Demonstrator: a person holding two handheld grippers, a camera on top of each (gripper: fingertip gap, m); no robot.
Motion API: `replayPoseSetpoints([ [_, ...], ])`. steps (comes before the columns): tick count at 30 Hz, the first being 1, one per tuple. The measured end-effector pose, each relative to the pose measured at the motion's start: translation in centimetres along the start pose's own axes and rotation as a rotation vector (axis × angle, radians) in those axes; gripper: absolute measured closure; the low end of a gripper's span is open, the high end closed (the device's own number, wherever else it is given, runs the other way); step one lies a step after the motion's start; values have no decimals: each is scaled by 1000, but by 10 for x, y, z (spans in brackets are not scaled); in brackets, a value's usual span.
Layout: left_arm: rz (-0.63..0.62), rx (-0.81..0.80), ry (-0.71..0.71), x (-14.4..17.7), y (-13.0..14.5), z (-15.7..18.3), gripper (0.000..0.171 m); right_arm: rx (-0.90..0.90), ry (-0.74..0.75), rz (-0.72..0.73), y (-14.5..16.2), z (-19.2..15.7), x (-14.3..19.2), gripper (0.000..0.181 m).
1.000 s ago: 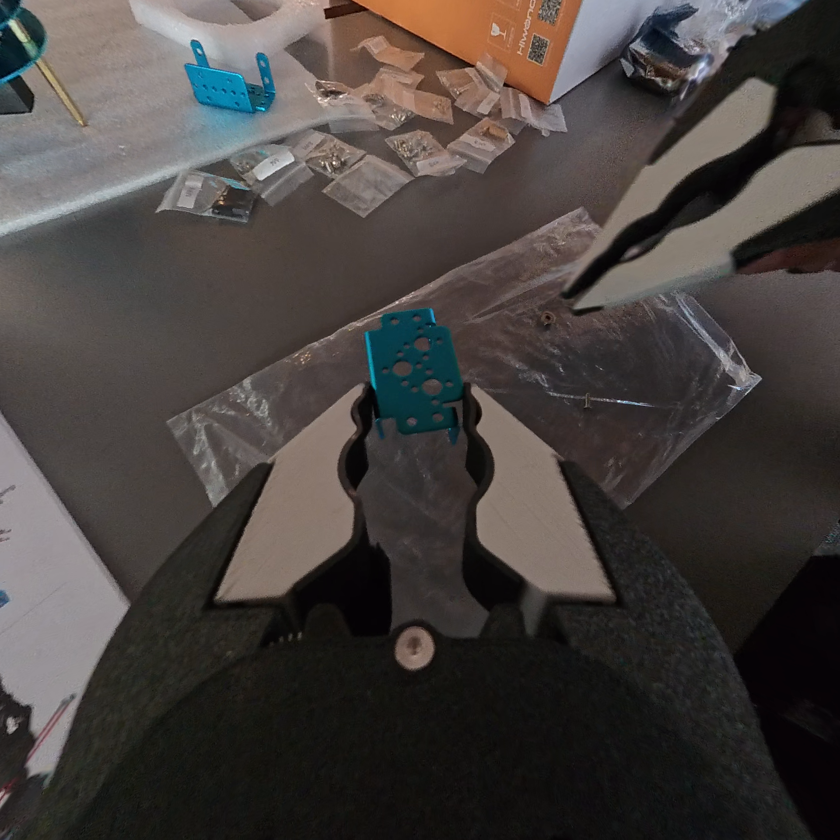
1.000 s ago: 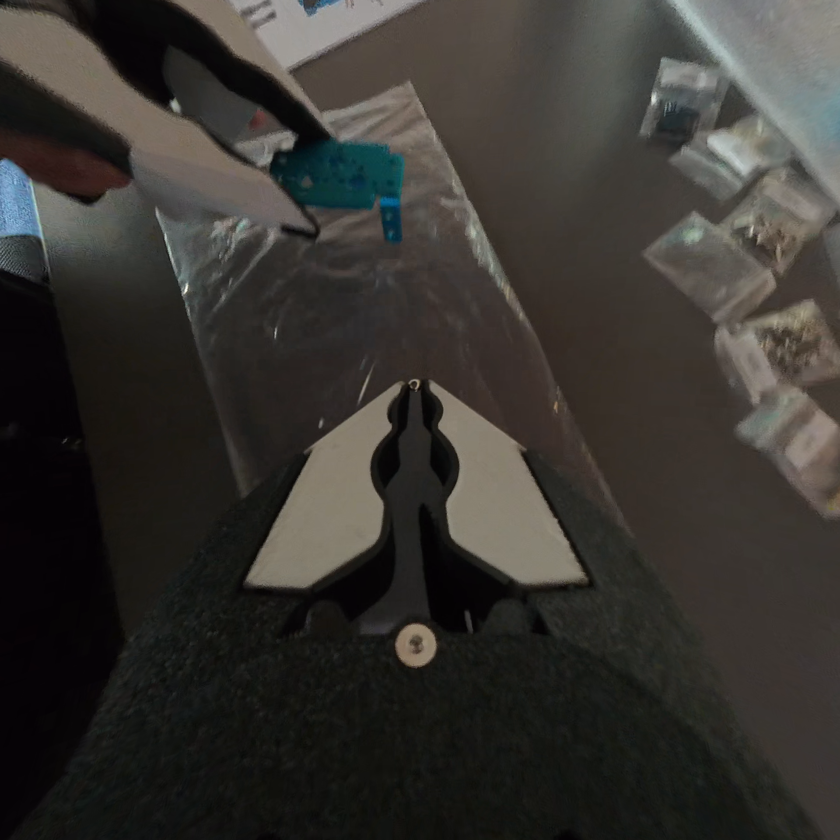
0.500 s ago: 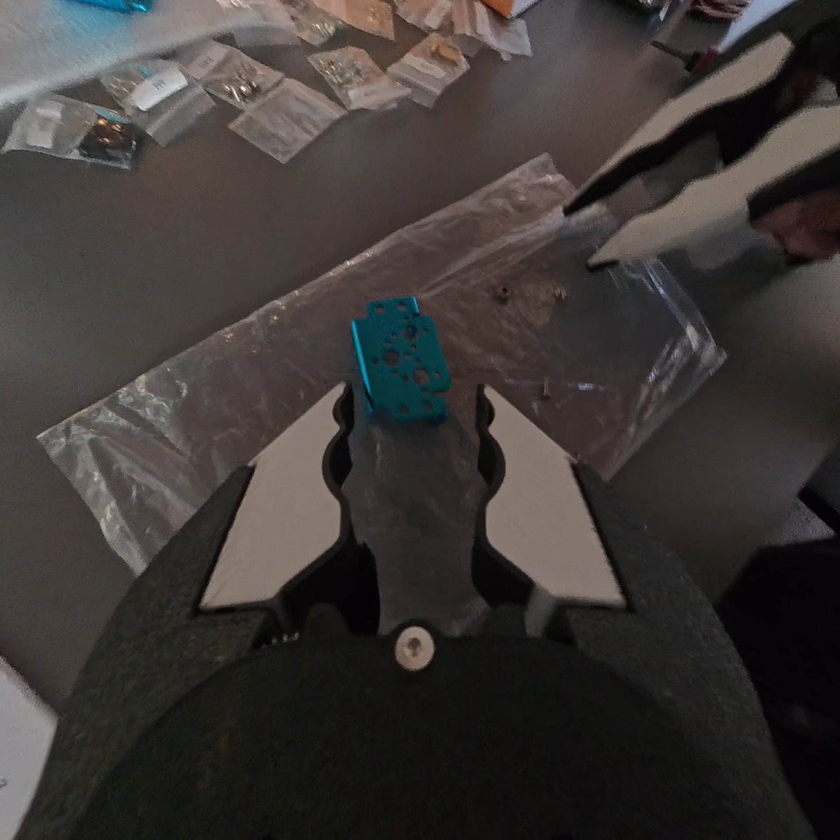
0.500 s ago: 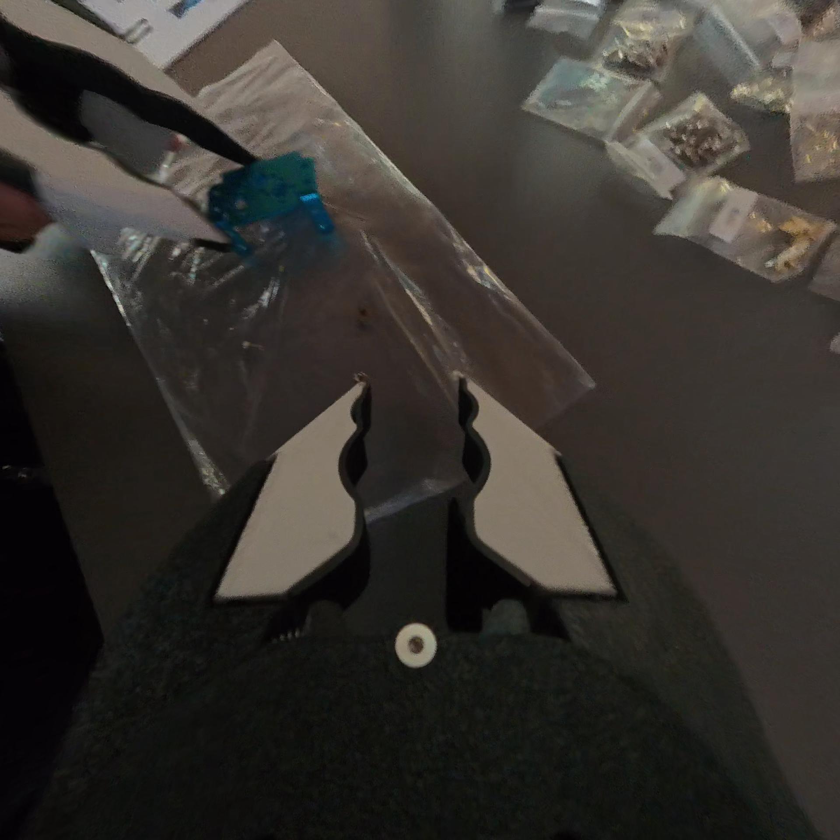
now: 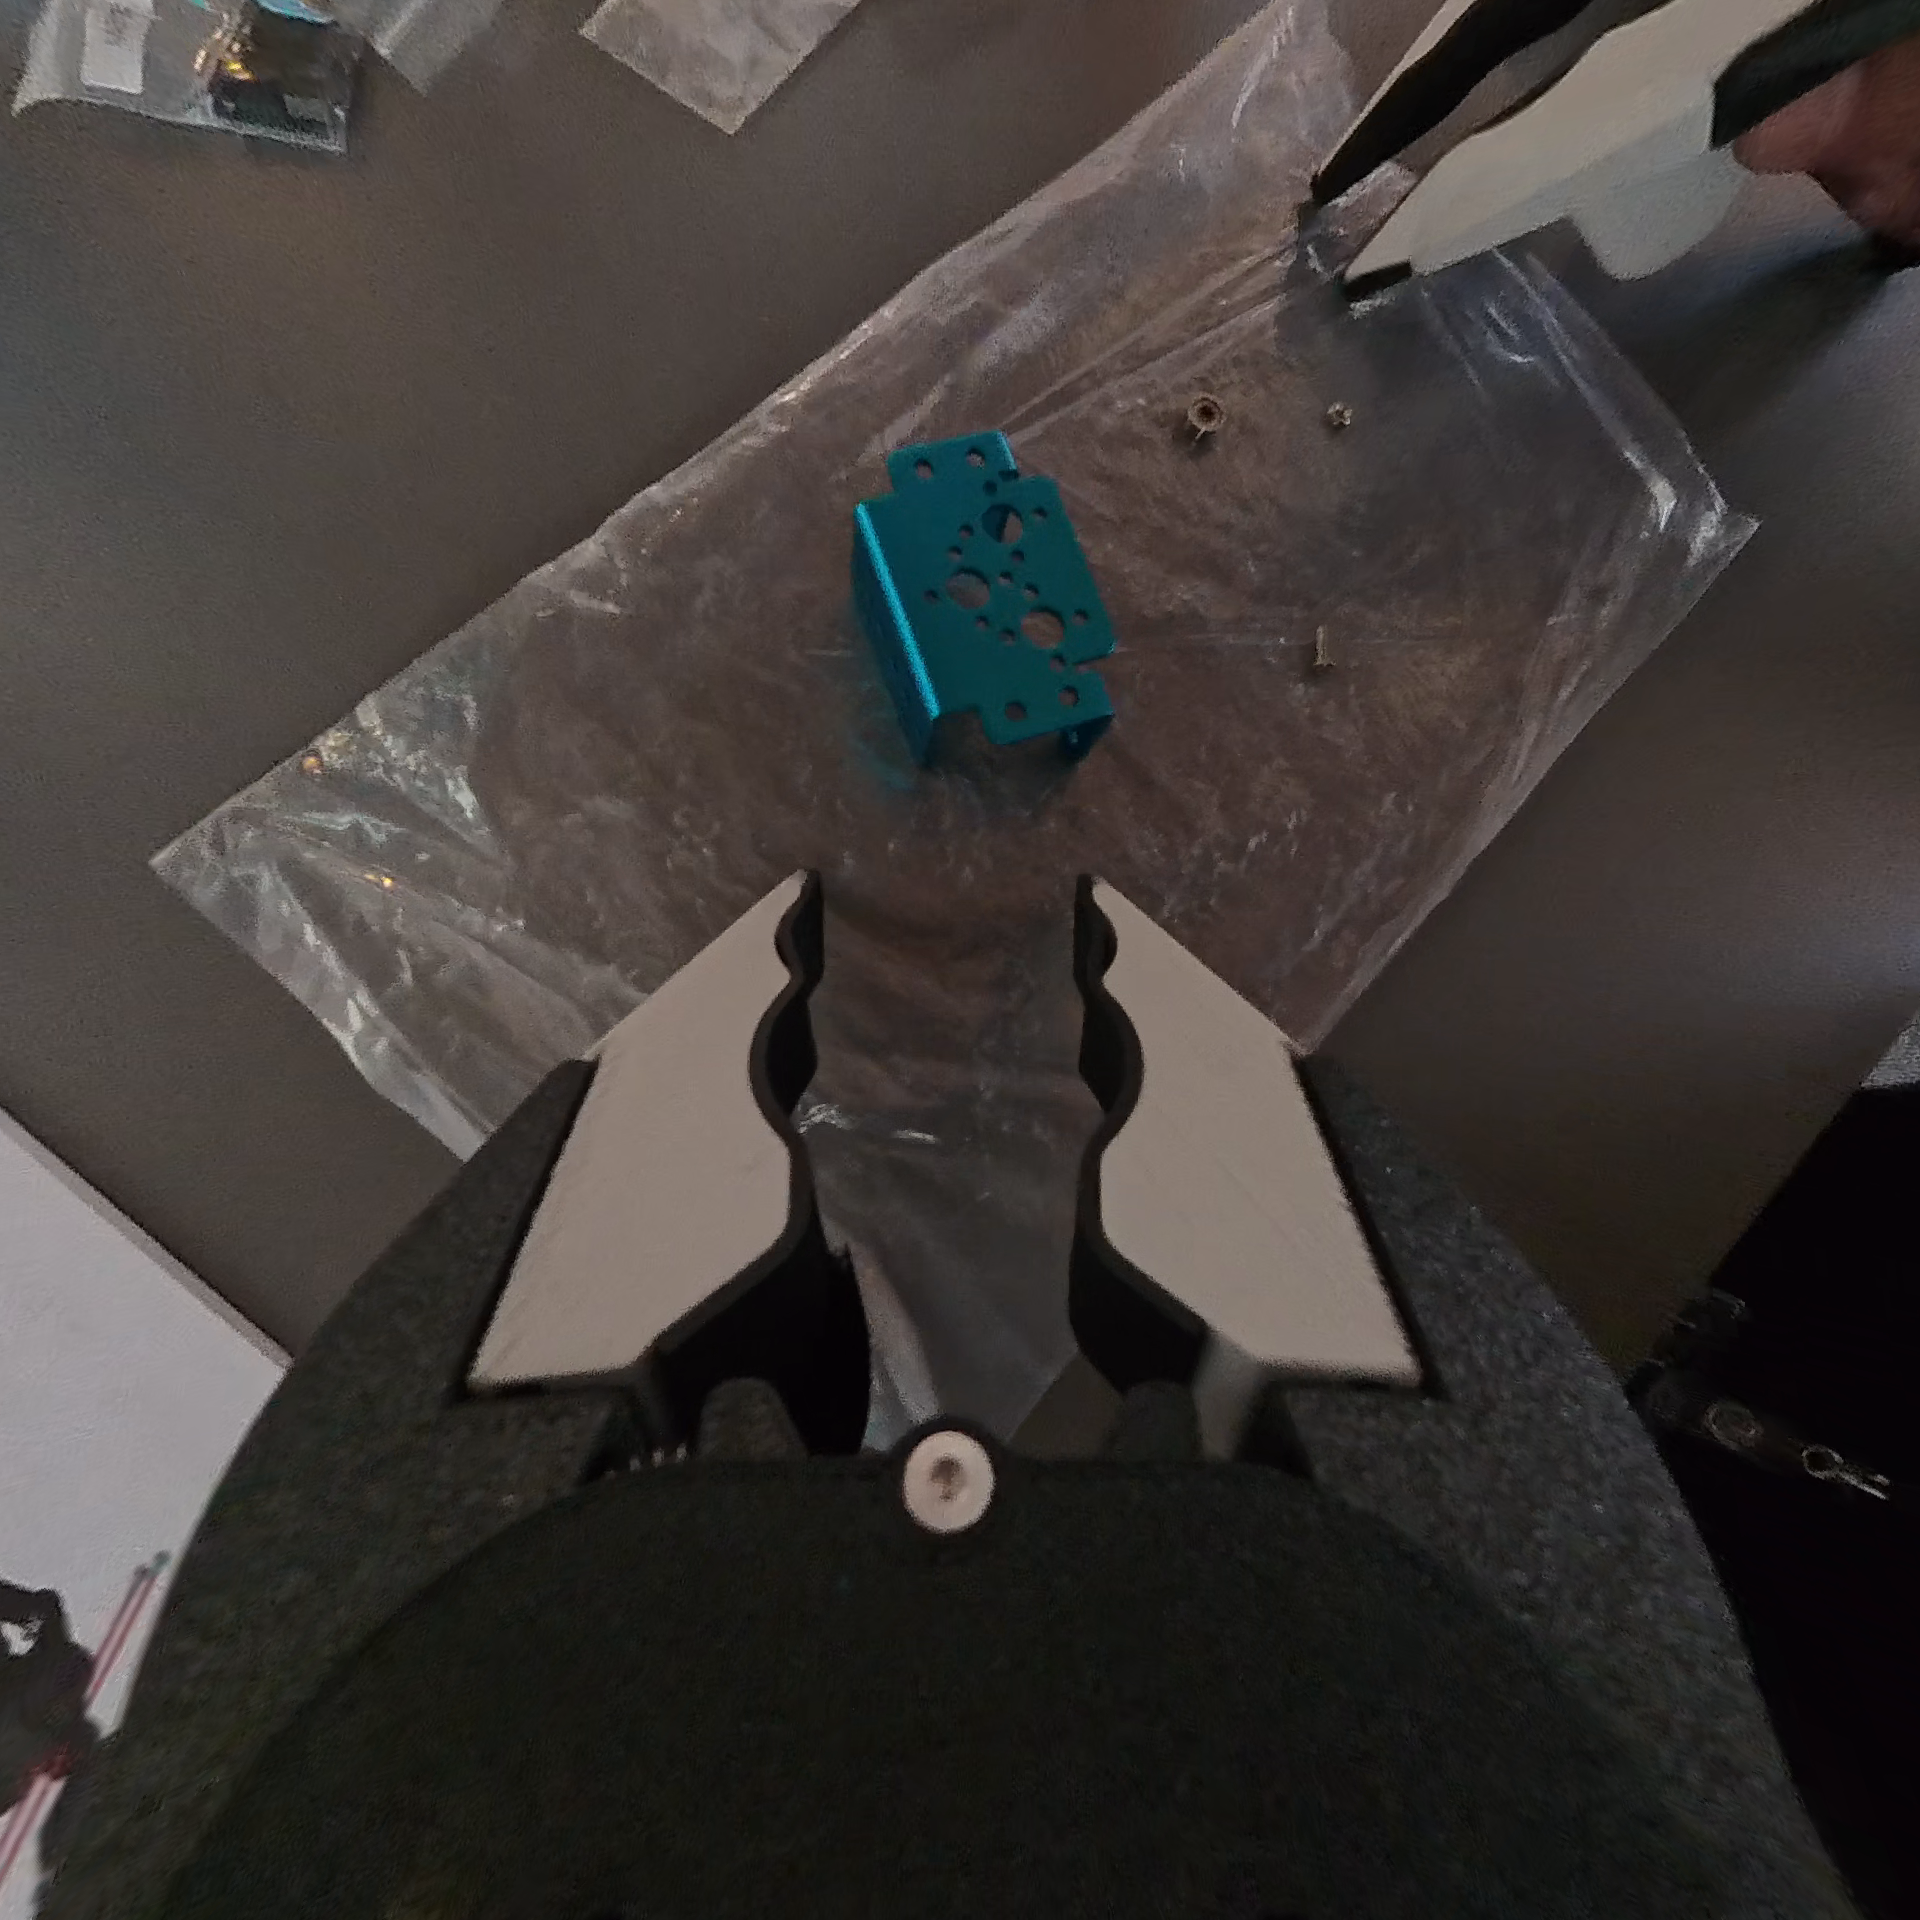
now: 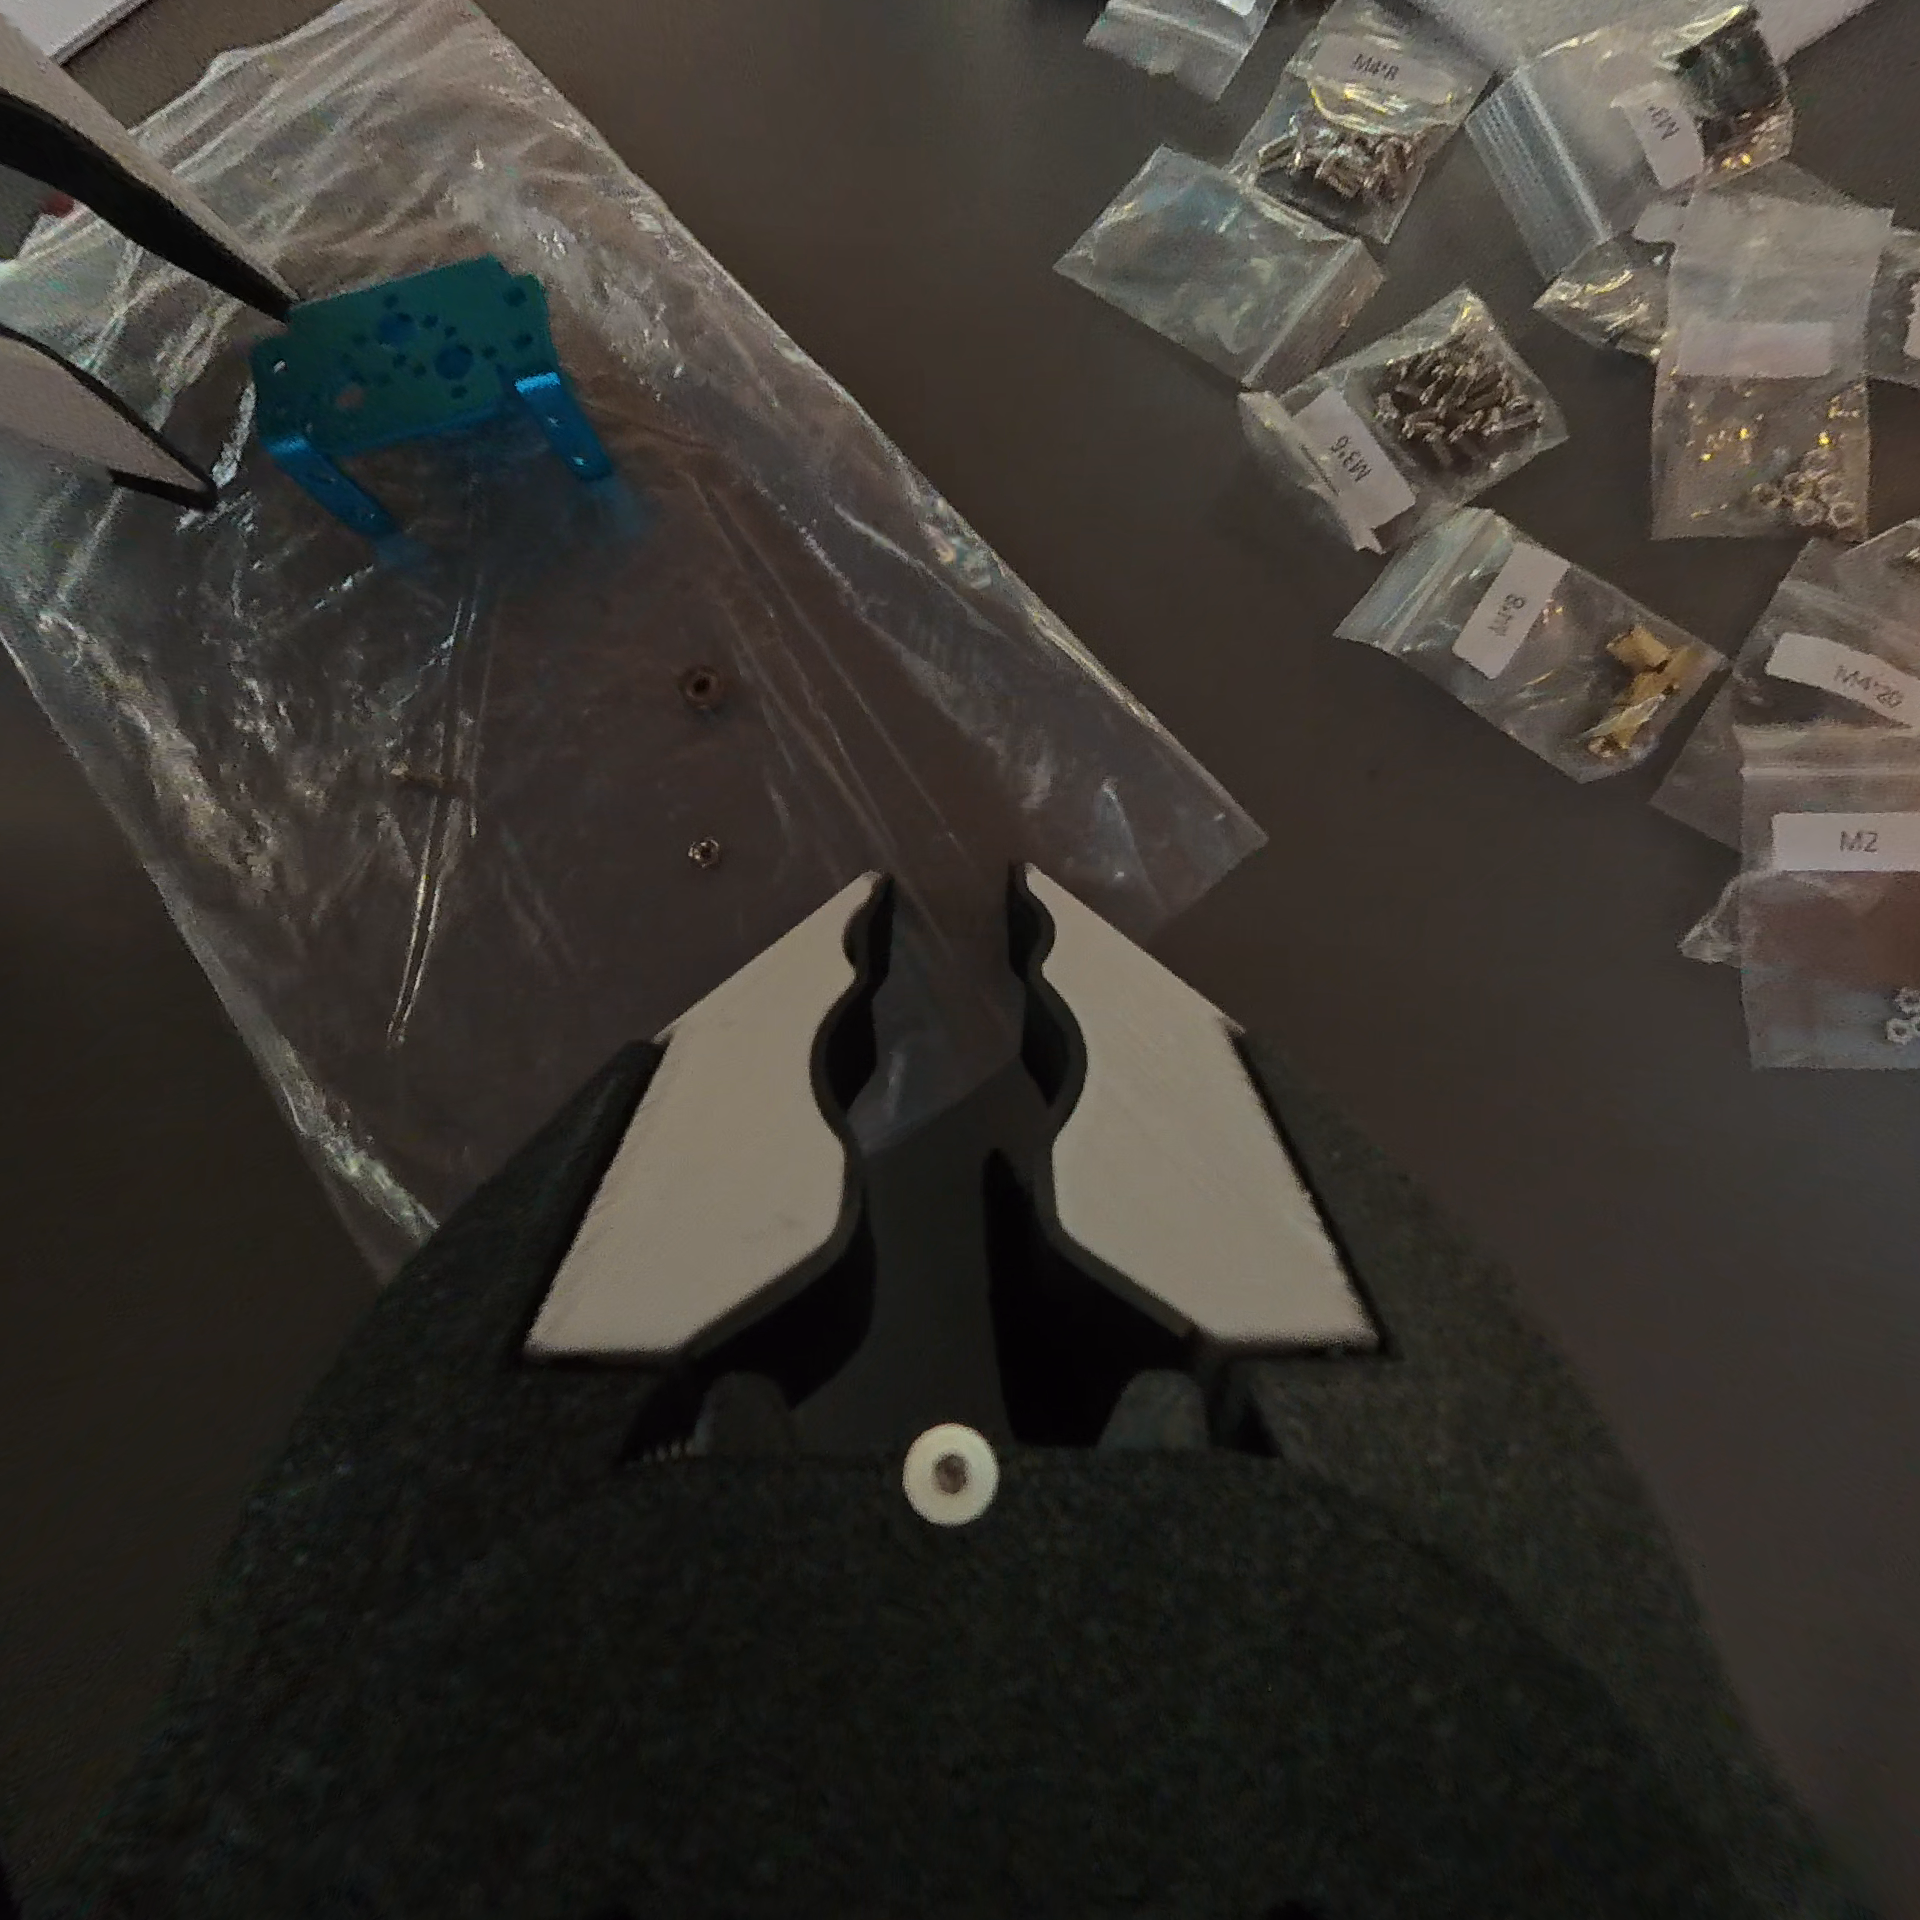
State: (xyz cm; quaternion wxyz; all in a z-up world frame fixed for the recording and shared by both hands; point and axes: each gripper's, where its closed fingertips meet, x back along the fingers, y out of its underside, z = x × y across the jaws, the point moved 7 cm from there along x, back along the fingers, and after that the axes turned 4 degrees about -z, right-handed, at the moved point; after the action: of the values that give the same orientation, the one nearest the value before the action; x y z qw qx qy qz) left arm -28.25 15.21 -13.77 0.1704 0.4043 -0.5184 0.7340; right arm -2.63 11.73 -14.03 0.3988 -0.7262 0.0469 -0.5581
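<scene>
The left gripper [image 5: 943,883] hovers with jaws spread wide and empty over a clear plastic bag [image 5: 644,748] lying on the grey table [image 5: 312,436]. At its twelve o'clock, just beyond the fingertips, a blue perforated metal bracket [image 5: 987,603] stands on the bag. The right gripper [image 6: 951,878], partly parted and empty, hangs over the bag's edge; small screws [image 6: 704,852] lie at its eleven o'clock, labelled hardware bags [image 6: 1423,416] at two o'clock.

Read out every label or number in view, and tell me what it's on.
I won't quote writing; here is what bears it.
Small clear hardware bags: white stickers with short printed codes, several legible.
Bag at the left wrist view's top edge: sticker too blurred.
Blue bracket, large clear sheet: no markings.
</scene>
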Motion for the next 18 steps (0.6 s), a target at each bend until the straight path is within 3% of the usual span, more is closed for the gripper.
replayPoseSetpoints([
  [2, 10, -4, -5, 5, 0, 0, 117, 2, 39, 6, 2, -2, 3, 147],
  [5, 127, 12, -61, 33, 5, -12, 117, -8, 95, 133, 0, -11, 22, 147],
  [9, 330, 108, -289, 95, 32, -72, 120, -91, 258, 331, 5, -20, 48, 150],
  [12, 398, 200, -413, 127, 55, -120, 123, -158, 341, 370, 6, -24, 56, 151],
  [14, 387, 229, -461, 136, 63, -144, 124, -179, 292, 396, -7, -30, 58, 151],
  [18, 368, 130, -585, 139, 55, -181, 124, -111, 245, 419, -56, -34, 48, 151],
])
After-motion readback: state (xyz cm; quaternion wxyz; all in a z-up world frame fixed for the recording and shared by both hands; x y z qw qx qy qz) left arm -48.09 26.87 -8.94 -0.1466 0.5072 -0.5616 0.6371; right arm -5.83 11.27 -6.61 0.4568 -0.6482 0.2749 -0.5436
